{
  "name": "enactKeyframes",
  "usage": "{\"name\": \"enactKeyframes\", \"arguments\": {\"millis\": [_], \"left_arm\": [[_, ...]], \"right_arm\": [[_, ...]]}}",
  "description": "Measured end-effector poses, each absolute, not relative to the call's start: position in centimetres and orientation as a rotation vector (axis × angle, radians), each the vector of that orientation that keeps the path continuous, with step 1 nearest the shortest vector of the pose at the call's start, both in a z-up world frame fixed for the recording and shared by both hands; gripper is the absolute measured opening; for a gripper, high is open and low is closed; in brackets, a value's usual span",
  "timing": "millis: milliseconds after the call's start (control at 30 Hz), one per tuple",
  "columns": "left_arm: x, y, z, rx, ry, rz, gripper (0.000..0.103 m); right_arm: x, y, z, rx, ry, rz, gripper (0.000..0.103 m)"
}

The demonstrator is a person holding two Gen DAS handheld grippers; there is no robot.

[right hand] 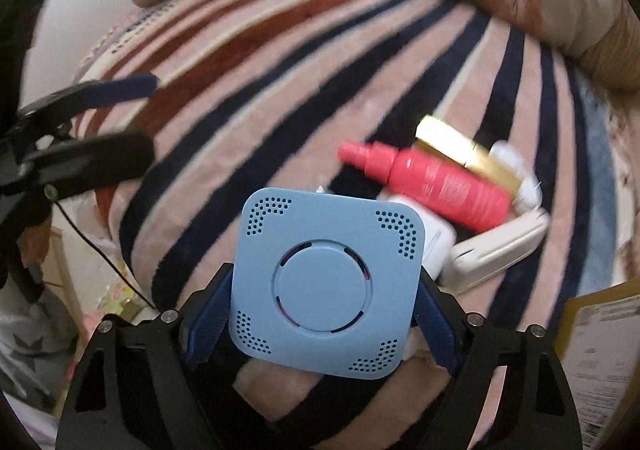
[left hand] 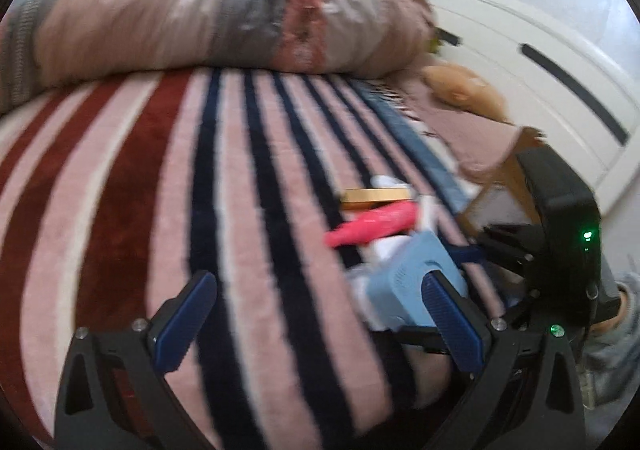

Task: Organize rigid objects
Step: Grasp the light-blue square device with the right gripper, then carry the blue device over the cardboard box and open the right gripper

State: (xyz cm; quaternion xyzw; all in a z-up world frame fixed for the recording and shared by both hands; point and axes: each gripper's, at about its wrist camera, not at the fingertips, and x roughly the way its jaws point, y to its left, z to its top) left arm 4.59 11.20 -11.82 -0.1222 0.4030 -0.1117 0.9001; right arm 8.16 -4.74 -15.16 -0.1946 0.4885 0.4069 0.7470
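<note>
Blue square box (right hand: pixel 328 286) pinched flat-face-up by right claw (right hand: pixel 324 314); left claw (left hand: pixel 316 324) spread, seemingly empty.

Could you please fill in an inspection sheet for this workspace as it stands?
Surface: striped blanket on a bed.
Job's things: blue box held; pink bottle, gold box and white case piled together.
Clutter: rolled duvet; cardboard box.
Grippers: right gripper jaws clamp the blue box; left gripper jaws apart, empty.
Cables: thin black cable.
Surroundings: white cupboard.
</note>
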Motion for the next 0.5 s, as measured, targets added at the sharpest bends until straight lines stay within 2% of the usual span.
{"name": "enactKeyframes", "arguments": {"millis": [100, 233, 300, 367, 467, 500], "left_arm": [[4.6, 9.7, -9.6, -0.305, 0.810, -0.380, 0.101], [4.8, 7.0, -5.6, -0.339, 0.763, -0.560, 0.089], [5.3, 4.8, -3.3, -0.325, 0.745, -0.626, 0.078], [5.7, 2.4, -1.2, -0.304, 0.727, -0.688, 0.057], [6.6, -1.8, 1.4, -0.201, 0.706, -0.698, 0.039], [7.0, -2.9, 1.8, -0.181, 0.707, -0.706, 0.038]], "right_arm": [[7.0, -6.4, -11.6, -0.394, 0.926, 0.918, 0.082], [4.8, -9.7, -6.1, -0.324, 0.722, 0.965, 0.082], [3.8, -10.9, -4.1, -0.308, 0.638, 0.970, 0.082], [3.1, -11.4, -2.4, -0.301, 0.569, 0.961, 0.082], [2.7, -14.3, -0.4, -0.273, 0.500, 0.911, 0.082], [2.7, -15.0, -0.2, -0.261, 0.489, 0.892, 0.082]]}}
